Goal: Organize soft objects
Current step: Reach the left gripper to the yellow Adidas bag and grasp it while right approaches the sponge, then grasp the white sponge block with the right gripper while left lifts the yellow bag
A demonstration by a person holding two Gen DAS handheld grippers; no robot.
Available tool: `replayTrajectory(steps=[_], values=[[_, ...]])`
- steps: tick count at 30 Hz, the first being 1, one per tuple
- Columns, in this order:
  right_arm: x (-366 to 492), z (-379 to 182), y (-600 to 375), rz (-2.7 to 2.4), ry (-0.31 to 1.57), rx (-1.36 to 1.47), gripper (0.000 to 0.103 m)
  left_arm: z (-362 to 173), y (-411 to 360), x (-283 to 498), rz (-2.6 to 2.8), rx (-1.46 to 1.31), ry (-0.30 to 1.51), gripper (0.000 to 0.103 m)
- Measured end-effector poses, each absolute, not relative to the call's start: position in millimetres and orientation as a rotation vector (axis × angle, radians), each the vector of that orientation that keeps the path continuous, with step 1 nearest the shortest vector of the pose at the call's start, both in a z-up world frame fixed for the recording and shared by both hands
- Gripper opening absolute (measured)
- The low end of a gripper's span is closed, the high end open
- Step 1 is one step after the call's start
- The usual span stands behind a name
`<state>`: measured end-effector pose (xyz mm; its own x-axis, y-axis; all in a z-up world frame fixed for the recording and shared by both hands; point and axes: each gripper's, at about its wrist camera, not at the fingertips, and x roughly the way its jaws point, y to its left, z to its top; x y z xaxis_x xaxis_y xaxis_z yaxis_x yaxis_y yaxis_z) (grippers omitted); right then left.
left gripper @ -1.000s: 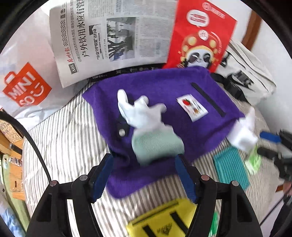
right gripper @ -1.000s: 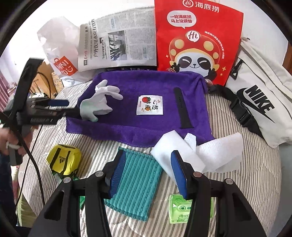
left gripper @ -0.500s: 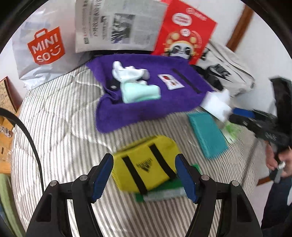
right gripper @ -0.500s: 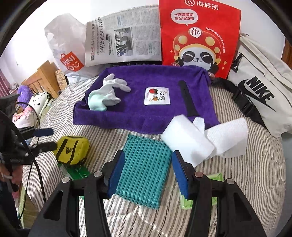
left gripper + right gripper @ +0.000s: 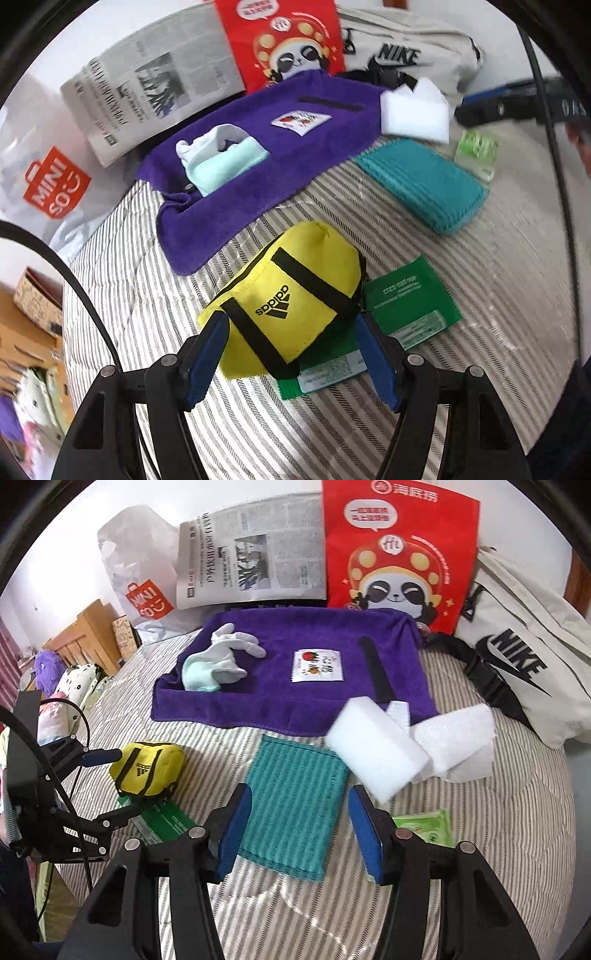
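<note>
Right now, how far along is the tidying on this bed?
Done: a white glove and a small sachet lie on the purple towel. In hand: nothing; the open left tongs straddle the yellow Adidas pouch. Left: the pouch, teal cloth, white sponge and green packets.

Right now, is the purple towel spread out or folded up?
Spread out: the purple towel lies flat on the bed, carrying a glove and a sachet.
</note>
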<state>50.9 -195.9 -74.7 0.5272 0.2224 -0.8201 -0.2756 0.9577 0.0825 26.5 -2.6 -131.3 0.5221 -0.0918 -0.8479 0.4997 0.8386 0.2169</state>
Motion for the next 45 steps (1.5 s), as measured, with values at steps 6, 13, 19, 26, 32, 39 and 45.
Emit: replayTrajectory(steps=[6,13,19,26,32,39,45], values=[[52.4,-80.3,-212.2,0.267,0.988,-0.029,0.054,-138.4,-0.5,43.0,-0.354,0.46,0.979,0.068],[54.2,-89.8,-223.8,0.244,1.015,-0.025,0.054,-123.2,34.4,65.7,-0.427,0.194,1.012,0.031],[59.9,-91.2,-229.2,0.226,1.022,-0.024,0.054,-117.6,56.8,82.0,-0.344,0.165,1.024,0.032],[67.0,-93.4,-228.1,0.22,1.034,-0.039,0.054,-116.8,69.2,97.9,-0.308,0.172,1.022,0.035],[71.2,-93.4,-225.5,0.228,1.036,-0.045,0.054,-132.3,58.4,109.2,-0.356,0.209,1.08,0.035],[72.3,-88.1,-243.0,0.195,1.014,-0.024,0.054,-130.6,61.2,108.1,-0.315,0.163,1.063,0.021],[92.1,-98.4,-245.1,0.2,1.02,-0.064,0.058,-132.6,63.6,111.9,-0.328,0.123,1.072,0.02]])
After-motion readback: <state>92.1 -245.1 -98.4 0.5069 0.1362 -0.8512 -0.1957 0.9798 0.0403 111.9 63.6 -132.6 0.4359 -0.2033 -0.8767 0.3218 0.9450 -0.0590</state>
